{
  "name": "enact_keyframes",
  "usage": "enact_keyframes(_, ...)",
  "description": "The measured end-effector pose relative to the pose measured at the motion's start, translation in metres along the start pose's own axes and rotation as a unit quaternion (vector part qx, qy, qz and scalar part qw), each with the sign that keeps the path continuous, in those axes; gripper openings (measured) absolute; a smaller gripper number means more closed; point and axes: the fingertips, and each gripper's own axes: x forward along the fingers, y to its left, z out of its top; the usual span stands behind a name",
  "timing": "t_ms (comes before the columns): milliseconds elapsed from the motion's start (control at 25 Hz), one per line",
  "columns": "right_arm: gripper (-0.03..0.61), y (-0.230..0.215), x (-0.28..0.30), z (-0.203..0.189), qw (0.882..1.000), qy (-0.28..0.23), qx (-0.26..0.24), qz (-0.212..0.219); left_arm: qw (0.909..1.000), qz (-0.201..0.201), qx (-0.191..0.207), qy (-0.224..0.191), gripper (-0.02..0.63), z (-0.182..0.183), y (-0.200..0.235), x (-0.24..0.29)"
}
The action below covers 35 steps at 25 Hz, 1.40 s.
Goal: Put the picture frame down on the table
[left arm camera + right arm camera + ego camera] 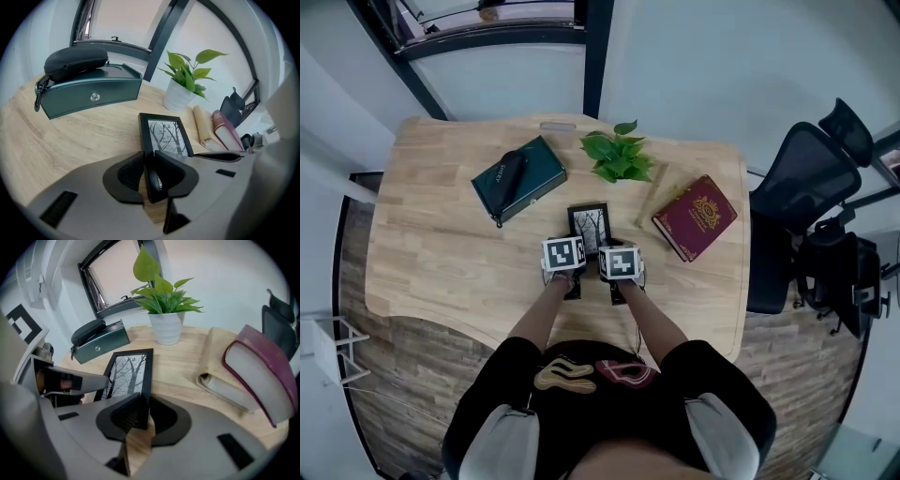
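Two-point hold: both tongs are on the picture frame (589, 225), one per side edge, presumably so it can't twist or flop while it is lowered. The left gripper (149, 176) has its jaws narrowed onto the frame's left rail near the 7 o'clock corner, with the black edge sitting right between them. The right gripper (143, 416) mirrors that on the right rail near the 5 o'clock corner, also closed on the rail. In the head view the frame sits at 12 o'clock of both grippers, glass side up, near the middle of the table (441, 253). It looks laid well back and low over the wood. I can't tell whether its back is fully down or just the far end is touching. Both grips are at the near end, which looks sensible to me: the far edge can land first and the tongs can slide off toward 6 o'clock. Neighbours around the frame are the green box (534, 178) with a black case (508, 169) on top at 10 o'clock, the potted plant (617, 155) at about 12 to 1 o'clock, and the red book (696, 217) at 3 o'clock. All stand apart from the frame, so the footprint looks free. My read is that the placement is nearly done and what's left is release.
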Motion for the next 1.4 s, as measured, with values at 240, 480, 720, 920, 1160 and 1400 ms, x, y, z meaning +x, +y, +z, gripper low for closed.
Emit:
enact_keyframes(240, 0.075, 0.0010, 0.0042, -0.0003, 1.000, 0.004, 0.003, 0.001, 0.9999, 0.008, 0.007, 0.000, 0.084, 0.0010, 0.0028, 0.0029)
enact_keyframes(480, 0.075, 0.0008, 0.0051, -0.0016, 1.000, 0.008, 0.003, 0.002, 0.9998, 0.013, 0.011, 0.003, 0.084, -0.0006, 0.0032, 0.0053)
enact_keyframes(720, 0.075, 0.0007, 0.0050, -0.0009, 1.000, 0.008, 0.002, 0.000, 0.9999, 0.012, 0.008, 0.003, 0.084, -0.0010, 0.0036, 0.0073)
enact_keyframes(920, 0.077, 0.0004, 0.0053, -0.0023, 1.000, 0.010, 0.000, -0.001, 0.9998, 0.010, 0.017, 0.000, 0.086, -0.0016, 0.0032, 0.0101)
enact_keyframes(1160, 0.078, 0.0003, 0.0062, -0.0021, 1.000, 0.011, 0.002, 0.005, 1.0000, 0.006, 0.001, 0.002, 0.086, -0.0009, 0.0034, 0.0071)
enact_keyframes(1400, 0.090, -0.0028, 0.0057, 0.0017, 1.000, -0.004, 0.010, 0.004, 0.9991, -0.010, -0.042, 0.000, 0.086, 0.0004, 0.0032, 0.0103)
